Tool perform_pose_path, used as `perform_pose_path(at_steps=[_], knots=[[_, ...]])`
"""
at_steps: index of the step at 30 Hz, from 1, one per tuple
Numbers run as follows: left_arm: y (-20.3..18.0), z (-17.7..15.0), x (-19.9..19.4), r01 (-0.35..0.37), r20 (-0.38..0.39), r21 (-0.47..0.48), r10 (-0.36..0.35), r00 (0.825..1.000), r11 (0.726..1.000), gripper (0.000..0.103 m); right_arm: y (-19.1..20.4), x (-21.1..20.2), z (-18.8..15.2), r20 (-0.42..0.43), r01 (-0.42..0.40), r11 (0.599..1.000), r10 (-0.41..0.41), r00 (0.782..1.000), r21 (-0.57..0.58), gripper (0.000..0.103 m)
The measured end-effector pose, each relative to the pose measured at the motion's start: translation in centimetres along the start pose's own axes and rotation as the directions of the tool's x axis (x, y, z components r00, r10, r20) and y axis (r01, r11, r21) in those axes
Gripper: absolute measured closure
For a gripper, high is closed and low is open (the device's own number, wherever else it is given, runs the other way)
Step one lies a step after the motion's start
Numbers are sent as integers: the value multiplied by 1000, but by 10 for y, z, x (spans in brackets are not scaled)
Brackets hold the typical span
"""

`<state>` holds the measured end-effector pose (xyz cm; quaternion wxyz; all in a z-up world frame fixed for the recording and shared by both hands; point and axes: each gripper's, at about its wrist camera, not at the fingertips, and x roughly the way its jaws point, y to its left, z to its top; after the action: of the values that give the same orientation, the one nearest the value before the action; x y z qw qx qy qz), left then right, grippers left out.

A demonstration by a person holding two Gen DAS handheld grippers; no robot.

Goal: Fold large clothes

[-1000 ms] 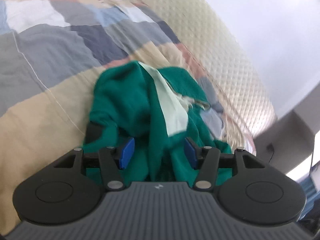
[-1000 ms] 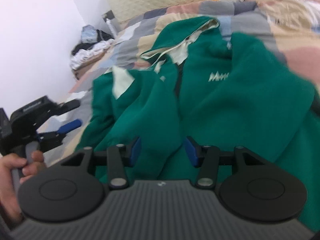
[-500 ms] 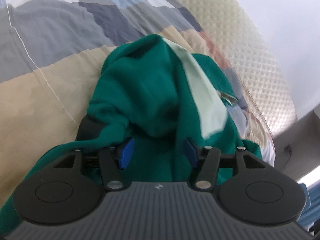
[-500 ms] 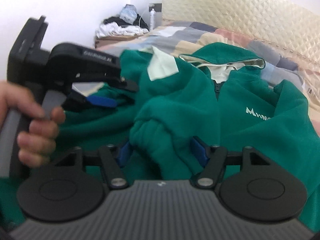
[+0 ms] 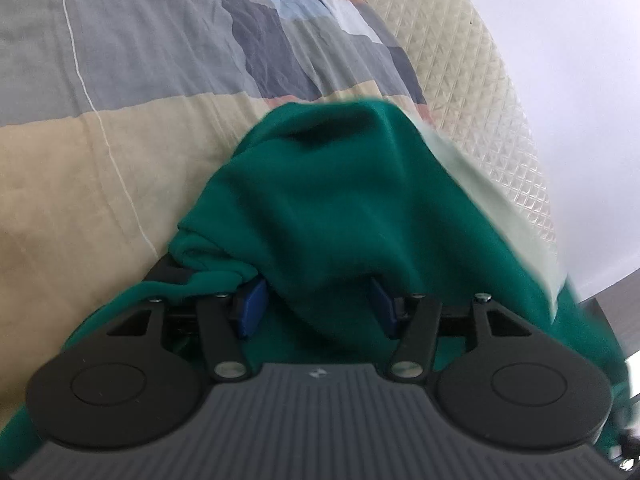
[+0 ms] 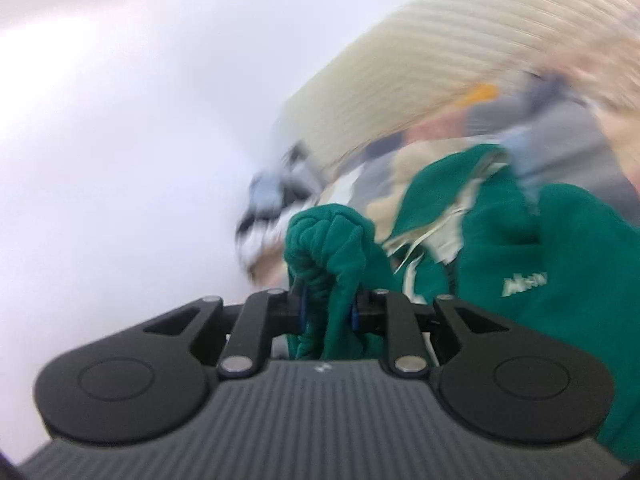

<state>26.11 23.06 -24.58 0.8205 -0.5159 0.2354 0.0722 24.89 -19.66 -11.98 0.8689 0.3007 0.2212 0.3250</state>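
Green hoodie (image 5: pixel 344 208) spread over a patchwork blanket (image 5: pixel 120 80) on the bed, close beside the cream quilted headboard (image 5: pixel 472 92). Left gripper (image 5: pixel 316 306) with blue pads well apart, thick bunch of hoodie cloth filling the gap and lying against both pads; real squeezing or only resting, cannot tell. Right gripper (image 6: pixel 328 312) closing, jaws narrow, pinching a gathered fold of the same hoodie (image 6: pixel 540 264), with the cloth bulging above the fingertips. White lettering visible on the hoodie chest in the right view. Right view strongly blurred.
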Motion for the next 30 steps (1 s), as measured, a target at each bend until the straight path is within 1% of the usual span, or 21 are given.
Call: perform_pose_path(at_steps=[2,3,5,6,7,8,9,11,13,14,15,16,17,18,20,22,24,26,27,29,30], knots=[[-1,0,0,2,-5,9,-2,1000,1000,42,-32,-14,9,39,76,985,-83,996,154,81],[-2,0,1,2,-8,11,-2,1000,1000,42,-50,-20,8,41,137,966,-149,988,221,81],[-3,-1,3,3,-10,18,-3,1000,1000,42,-89,-29,-2,1,228,902,-245,970,367,81],[-4,-2,5,-4,-9,30,5,1000,1000,42,-110,-30,-10,-45,285,859,-295,955,426,81],[-5,-2,6,-13,-9,43,13,1000,999,42,-123,-30,-16,-88,341,828,-338,937,445,81],[-6,-3,7,-21,-8,53,22,1000,998,42,-135,-28,-24,-144,411,791,-390,909,453,82],[-8,-4,9,-31,-8,64,31,999,997,42,-143,-26,-30,-183,453,771,-417,890,447,82],[-10,-5,10,-46,-8,87,47,999,995,43,-145,-24,-38,-217,487,756,-436,873,438,82],[-14,-5,13,-68,-13,119,70,997,991,44,-136,-24,-35,-212,464,781,-413,886,418,82],[-16,-5,14,-86,-13,140,89,996,986,49,-128,-24,-31,-204,453,800,-405,891,392,82],[-19,-5,14,-106,-10,169,109,994,980,62,-121,-26,-26,-196,445,818,-400,895,364,82],[-25,-5,16,-129,5,212,131,991,969,69,-117,-28,-23,-191,443,830,-400,896,340,82],[-28,-4,17,-144,18,239,143,989,960,80,-113,-29,-21,-187,441,840,-401,897,317,82],[-31,-2,16,-150,32,247,147,989,957,88,-111,-30,-21,-190,441,845,-400,896,303,82],[-35,2,9,-147,61,256,135,989,955,95,-108,-28,-24,-222,441,853,-389,894,279,82],[-37,11,-6,-126,115,231,101,988,965,96,-99,-29,-30,-230,417,876,-366,902,243,82],[-39,23,-18,-132,160,213,99,982,968,96,-88,-29,-29,-222,372,905,-326,919,208,82],[-38,32,-17,-162,171,218,126,977,962,96,-81,-22,-29,-223,325,926,-281,933,192,82],[-35,34,-13,-188,158,227,154,975,956,96,-78,-21,-32,-231,316,931,-272,934,183,81],[-27,30,0,-247,132,257,219,967,934,96,-78,-9,-39,-268,337,931,-292,918,142,81],[-27,27,5,-273,130,282,245,961,920,95,-81,-3,-45,-290,368,924,-325,900,108,81]])
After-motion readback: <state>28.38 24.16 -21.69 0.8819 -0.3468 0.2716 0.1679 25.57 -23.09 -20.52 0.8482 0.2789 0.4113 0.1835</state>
